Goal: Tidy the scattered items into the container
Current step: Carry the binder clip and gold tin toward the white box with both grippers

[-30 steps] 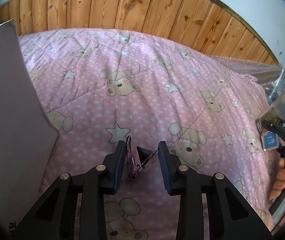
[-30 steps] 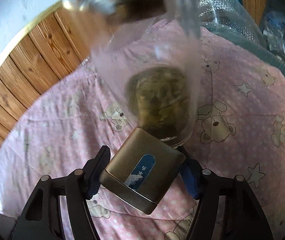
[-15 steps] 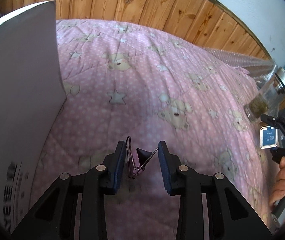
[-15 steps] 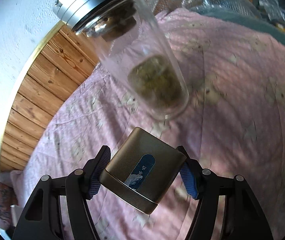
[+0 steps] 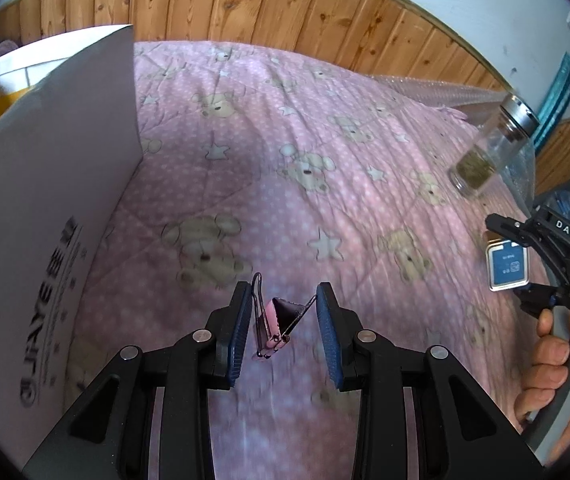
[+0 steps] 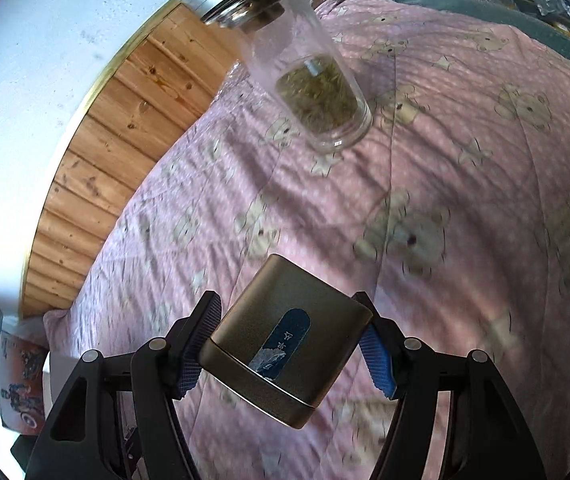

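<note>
My left gripper (image 5: 285, 320) is shut on a pink binder clip (image 5: 275, 318), pressing its wire handles, above the pink bear-print bedspread (image 5: 285, 152). A white cardboard box (image 5: 49, 200) stands close at its left. My right gripper (image 6: 291, 340) is shut on a bronze metal tin (image 6: 285, 344) with a blue label; it also shows at the right edge of the left wrist view (image 5: 507, 266). A glass jar (image 6: 297, 68) with a metal lid and dried leaves stands on the bedspread beyond the tin, also visible in the left wrist view (image 5: 489, 152).
A wood-panelled wall (image 5: 285, 4) runs behind the bed. Bubble wrap (image 5: 445, 88) lies along the far right bed edge. A colourful printed box (image 6: 1, 380) sits off the bed at the left of the right wrist view.
Both grippers have pulled back and swung left with their loads. The white box now fills more of the left wrist view. The jar has receded from the right gripper.
</note>
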The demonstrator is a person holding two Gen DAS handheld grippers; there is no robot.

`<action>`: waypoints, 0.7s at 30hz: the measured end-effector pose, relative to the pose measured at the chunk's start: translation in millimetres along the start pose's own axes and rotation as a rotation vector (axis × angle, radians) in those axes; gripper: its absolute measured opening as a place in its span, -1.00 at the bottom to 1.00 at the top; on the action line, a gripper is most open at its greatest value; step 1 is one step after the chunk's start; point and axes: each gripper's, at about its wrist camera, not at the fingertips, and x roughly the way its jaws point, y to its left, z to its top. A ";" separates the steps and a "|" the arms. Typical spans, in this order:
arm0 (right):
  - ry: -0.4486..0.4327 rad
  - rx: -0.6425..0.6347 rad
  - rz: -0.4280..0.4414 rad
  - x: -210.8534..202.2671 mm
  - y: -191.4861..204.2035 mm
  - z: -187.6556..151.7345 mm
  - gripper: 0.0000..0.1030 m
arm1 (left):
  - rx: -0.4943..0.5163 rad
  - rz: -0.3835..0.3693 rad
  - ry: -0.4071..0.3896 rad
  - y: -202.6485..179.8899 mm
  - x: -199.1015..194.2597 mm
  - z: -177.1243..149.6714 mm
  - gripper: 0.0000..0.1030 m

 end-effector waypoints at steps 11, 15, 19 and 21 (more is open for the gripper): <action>0.035 -0.028 0.049 -16.8 12.3 -35.9 0.31 | 0.005 -0.013 -0.001 12.9 -44.5 -16.4 -0.34; 0.052 -0.042 0.057 -18.6 17.5 -47.5 0.31 | 0.016 -0.022 -0.018 14.3 -61.7 -17.7 -0.34; 0.060 -0.062 0.067 -20.8 24.4 -58.0 0.31 | 0.032 -0.030 -0.031 15.9 -76.1 -18.7 -0.34; 0.062 -0.077 0.072 -22.5 29.3 -63.6 0.31 | 0.042 -0.032 -0.036 16.5 -82.8 -20.2 -0.34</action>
